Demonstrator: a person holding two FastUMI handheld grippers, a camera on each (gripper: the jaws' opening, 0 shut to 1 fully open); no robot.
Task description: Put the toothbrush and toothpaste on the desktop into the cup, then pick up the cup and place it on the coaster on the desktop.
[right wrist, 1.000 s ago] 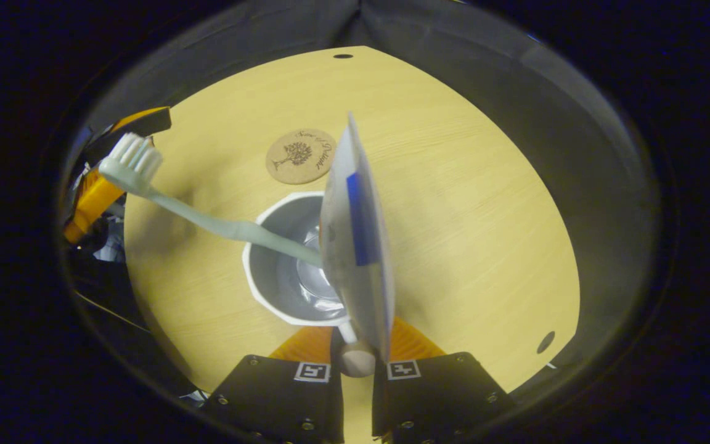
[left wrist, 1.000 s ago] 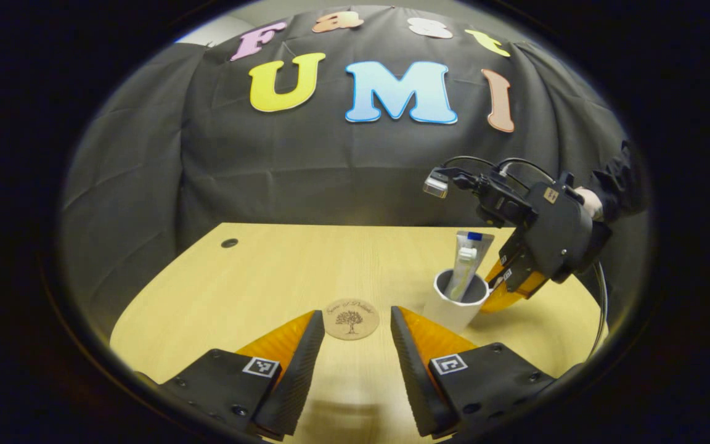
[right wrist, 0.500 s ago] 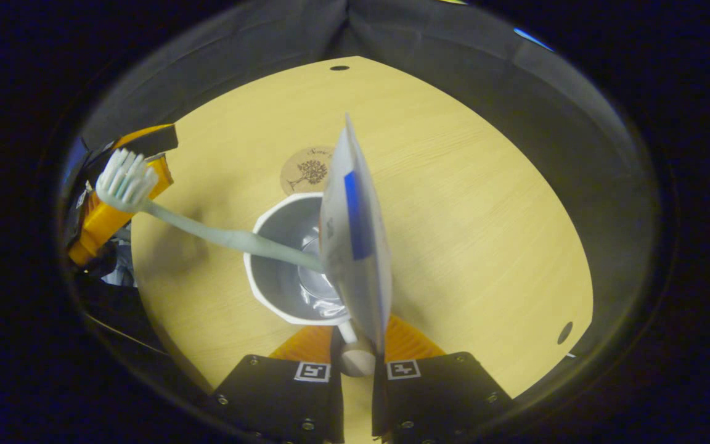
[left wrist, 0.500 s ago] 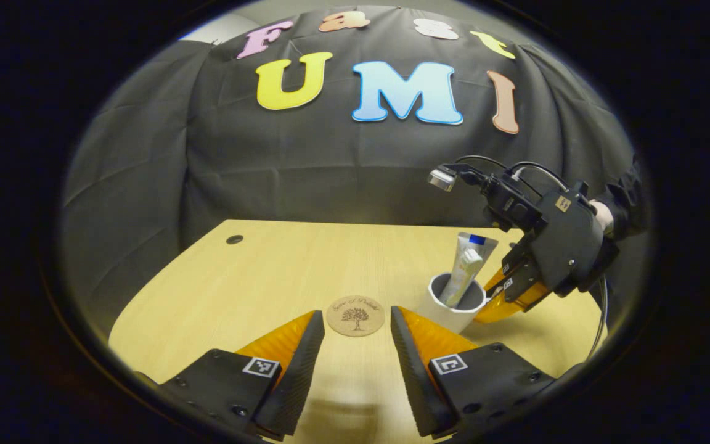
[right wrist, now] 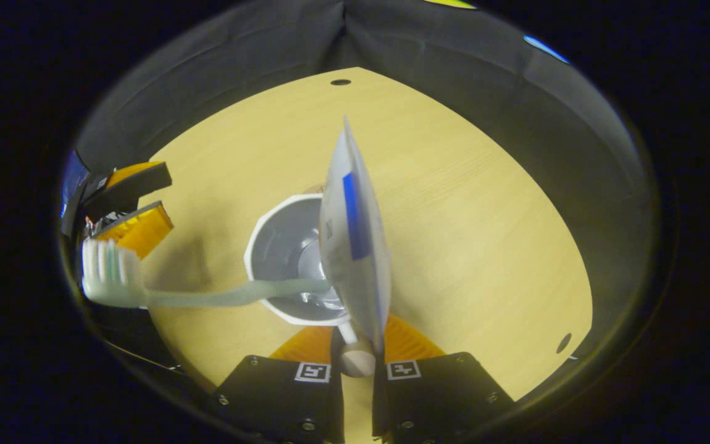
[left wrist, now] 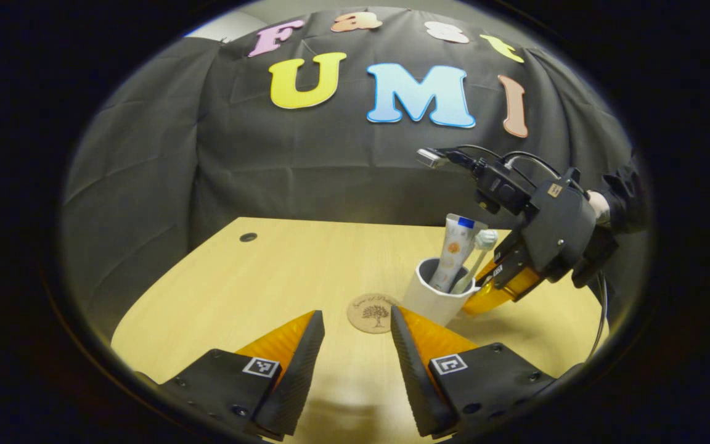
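Cup (left wrist: 430,300) stands at the coaster (left wrist: 371,313), overlapping its far edge (contact with the desk (left wrist: 256,283) cannot be confirmed). Toothbrush (left wrist: 475,259) and toothpaste (left wrist: 450,253) stand inside it, tilted. Right gripper (right wrist: 350,345) grips the cup's near rim, fingers pressed close together. Left gripper (left wrist: 356,336) hovers low over the desk near the coaster, fingers spread, holding nothing.

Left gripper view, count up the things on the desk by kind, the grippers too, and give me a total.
Cup: 1
Toothbrush: 1
Toothpaste tube: 1
Coaster: 1
Grippers: 2, the left gripper and the right gripper
Total: 6
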